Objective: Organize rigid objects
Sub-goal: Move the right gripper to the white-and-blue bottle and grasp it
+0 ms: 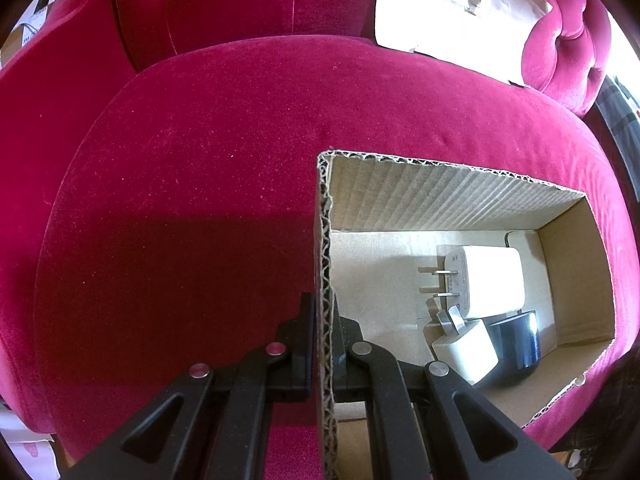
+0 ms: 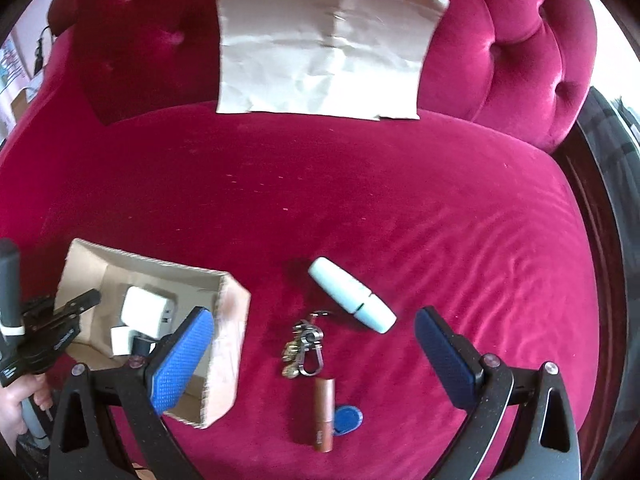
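Left gripper [image 1: 322, 344] clamped on cardboard box [image 1: 460, 196] wall, 3 chargers [image 1: 486, 280] inside, right gripper [image 2: 316, 340] apart above keys [image 2: 304, 348]

We see black angular gripper [image 2: 312, 344] frames with silver rivets (blue textured pads [image 2: 188, 356] line the right fingers).

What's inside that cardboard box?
Inside the cardboard box: a large white charger, a small white charger, and a dark object. Anything beneath them is hidden.
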`<state>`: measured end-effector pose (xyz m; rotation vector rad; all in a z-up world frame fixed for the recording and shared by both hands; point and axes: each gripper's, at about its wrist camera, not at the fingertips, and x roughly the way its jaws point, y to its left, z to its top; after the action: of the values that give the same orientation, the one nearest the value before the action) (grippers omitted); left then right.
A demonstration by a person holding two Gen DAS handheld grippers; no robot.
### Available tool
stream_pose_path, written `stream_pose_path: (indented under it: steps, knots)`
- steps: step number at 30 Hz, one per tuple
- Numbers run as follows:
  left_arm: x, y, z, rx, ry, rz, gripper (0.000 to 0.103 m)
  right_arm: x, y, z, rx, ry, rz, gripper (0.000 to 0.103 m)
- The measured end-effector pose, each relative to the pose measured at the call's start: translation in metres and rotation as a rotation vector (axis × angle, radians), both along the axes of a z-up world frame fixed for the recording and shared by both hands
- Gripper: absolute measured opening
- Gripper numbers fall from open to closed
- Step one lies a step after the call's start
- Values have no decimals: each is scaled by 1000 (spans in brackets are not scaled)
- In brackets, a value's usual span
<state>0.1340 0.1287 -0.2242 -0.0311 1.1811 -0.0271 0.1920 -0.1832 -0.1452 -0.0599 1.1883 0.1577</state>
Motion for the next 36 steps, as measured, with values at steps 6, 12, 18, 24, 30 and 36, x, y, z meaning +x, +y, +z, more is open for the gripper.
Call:
stream_pose_path:
  steps: [6, 12, 18, 24, 30, 36]
  knots:
    - [0, -1, 0, 5, 0, -2, 4, 13, -18, -23, -11, 28, -31, 102]
    - [0, -1, -1, 2, 0, 0, 4, 20, -30, -51, -18, 53, -46, 102]
    - [0, -1, -1, 4, 5, -1, 4, 27, -36, -69, -19, 55, -55, 102]
    - [3, 0, -1, -5, 10, -1, 4, 40, -34, -85, -23, 62, -49, 102]
    - [3, 0, -1, -6, 10, 0, 4, 50, -30, -96, -5, 79, -54, 101]
    - [1, -1, -2, -4, 8, -1, 4, 52, -25, -97, -5, 76, -44, 73]
